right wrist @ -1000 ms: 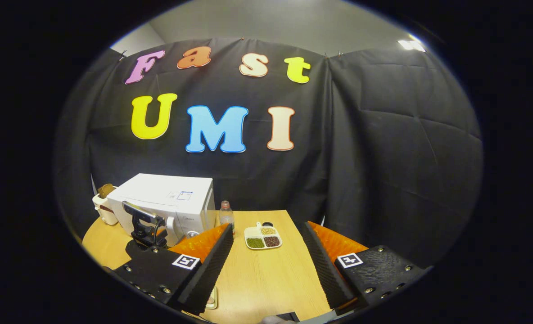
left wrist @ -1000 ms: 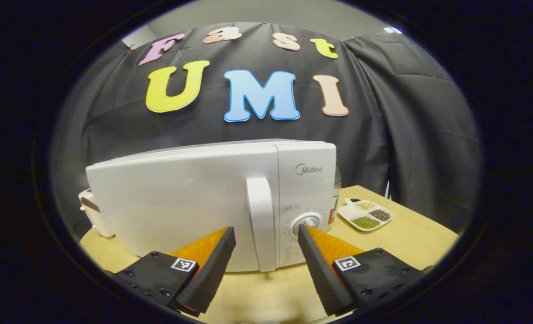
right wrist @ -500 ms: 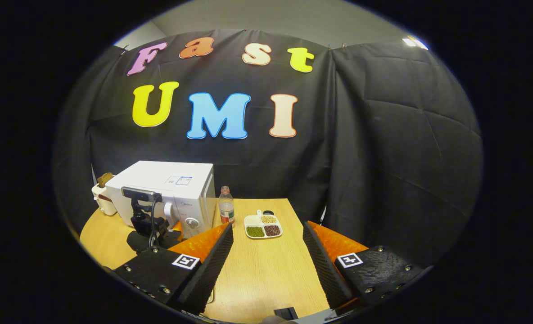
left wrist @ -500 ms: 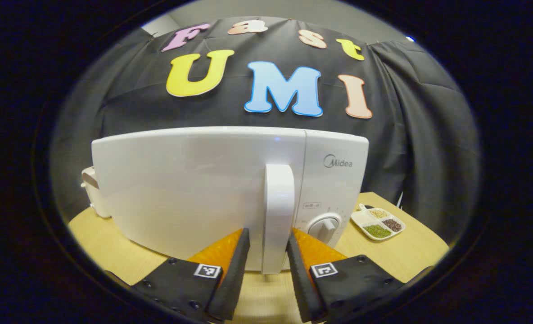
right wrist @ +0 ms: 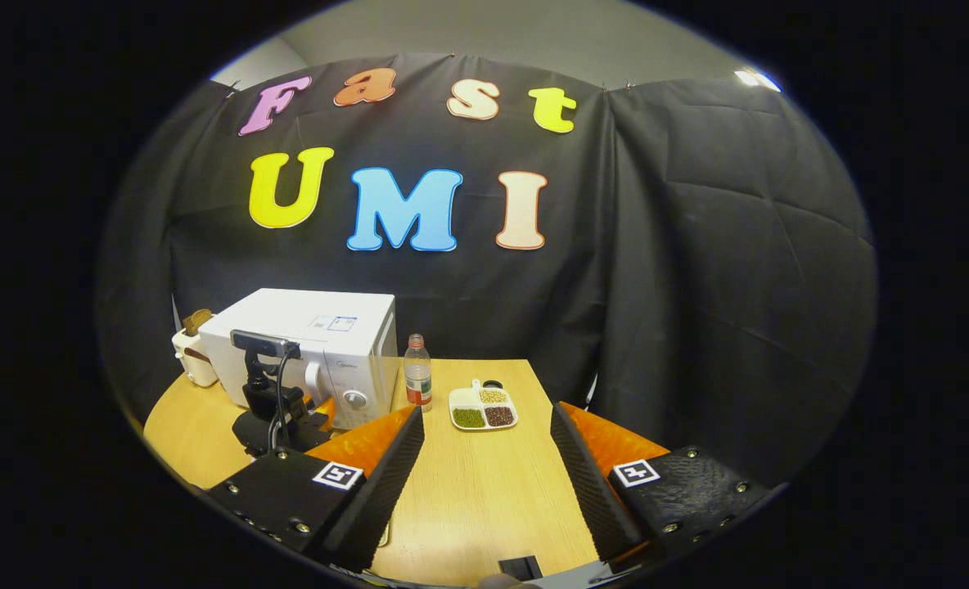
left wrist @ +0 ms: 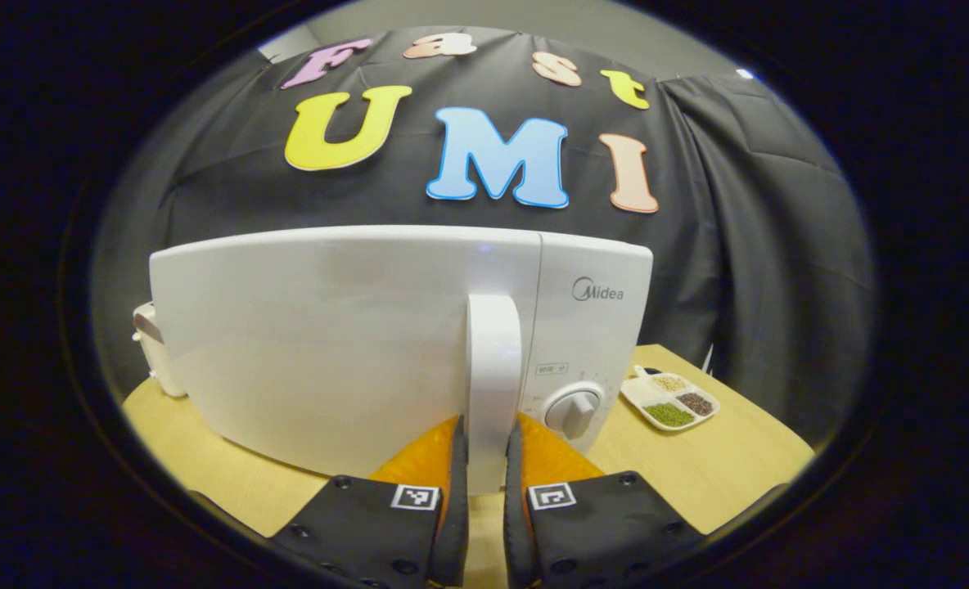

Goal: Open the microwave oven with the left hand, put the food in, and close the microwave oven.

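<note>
Left gripper [left wrist: 484, 466] squeezed onto the door handle [left wrist: 493, 360] of the microwave [left wrist: 353, 343], one finger on each side, both pressing on it. Gripped low on the handle, near its bottom end. Probably held that way so a pull can swing the door open. Door looks closed, flat against the front, next to the round knob [left wrist: 574, 407].

Seen from the right gripper view too: the left gripper [right wrist: 308, 417] sits at the front of the microwave [right wrist: 304, 335], right by the handle. Camera on a little post on top of it.

Right gripper [right wrist: 484, 458] waiting over the wooden table [right wrist: 484, 507], fingers wide apart, holding nothing. Likely kept open and back so it can grab the food once the door is open.

Food is on a white plate with small sections [right wrist: 483, 409], out on the table, to the right of the microwave. Green, brown and pale bits in it. Same plate in the left gripper view [left wrist: 669, 401], past the knob. Not touched by either gripper.

Small bottle [right wrist: 417, 383] standing upright between the microwave and the plate. Close to where the door may swing, so worth watching. Pale little machine [right wrist: 191, 360] on the far side of the microwave; cannot tell what it is.

First step only just begun: door to open, food to put in, door to shut.
</note>
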`<state>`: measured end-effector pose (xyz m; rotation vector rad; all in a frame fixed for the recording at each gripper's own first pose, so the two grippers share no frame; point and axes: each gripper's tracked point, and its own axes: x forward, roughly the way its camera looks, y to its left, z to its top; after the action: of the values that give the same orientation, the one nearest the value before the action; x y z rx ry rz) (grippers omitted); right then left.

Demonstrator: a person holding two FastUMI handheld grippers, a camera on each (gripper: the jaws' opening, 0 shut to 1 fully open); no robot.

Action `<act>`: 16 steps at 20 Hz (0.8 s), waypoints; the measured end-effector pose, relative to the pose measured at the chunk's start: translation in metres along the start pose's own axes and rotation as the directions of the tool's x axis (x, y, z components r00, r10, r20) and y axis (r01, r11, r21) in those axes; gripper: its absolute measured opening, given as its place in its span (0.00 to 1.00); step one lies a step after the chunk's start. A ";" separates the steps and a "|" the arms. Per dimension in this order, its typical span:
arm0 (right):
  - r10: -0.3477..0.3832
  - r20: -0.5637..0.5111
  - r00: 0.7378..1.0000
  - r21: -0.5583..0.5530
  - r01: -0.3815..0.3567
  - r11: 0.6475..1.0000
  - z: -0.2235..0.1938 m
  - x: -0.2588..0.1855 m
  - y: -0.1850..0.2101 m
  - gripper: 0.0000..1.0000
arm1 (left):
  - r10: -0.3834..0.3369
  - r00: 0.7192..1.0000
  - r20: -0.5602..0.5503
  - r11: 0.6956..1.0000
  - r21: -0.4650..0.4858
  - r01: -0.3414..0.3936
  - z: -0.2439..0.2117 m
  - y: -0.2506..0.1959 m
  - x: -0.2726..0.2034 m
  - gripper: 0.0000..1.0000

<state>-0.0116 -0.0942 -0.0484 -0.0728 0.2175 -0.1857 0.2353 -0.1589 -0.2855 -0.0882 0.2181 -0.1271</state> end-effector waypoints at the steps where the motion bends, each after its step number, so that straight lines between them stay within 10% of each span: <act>1: 0.001 -0.003 1.000 0.003 -0.001 1.000 -0.002 -0.001 -0.001 0.95 | -0.006 1.000 -0.002 1.000 0.001 0.006 0.000 0.000 0.000 0.26; 9: 0.017 -0.010 1.000 -0.001 -0.017 1.000 -0.006 -0.008 0.005 0.95 | -0.033 0.999 -0.013 0.999 -0.002 0.033 -0.002 0.000 -0.005 0.19; 16: 0.089 -0.030 0.996 -0.003 -0.090 0.996 -0.014 -0.009 0.022 0.95 | -0.034 0.999 -0.010 0.999 0.035 0.034 -0.027 0.019 -0.110 0.23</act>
<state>-0.0191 -0.0713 -0.0625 -0.0645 0.2501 -0.0972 0.1249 -0.1271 -0.2907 -0.0558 0.2237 -0.1650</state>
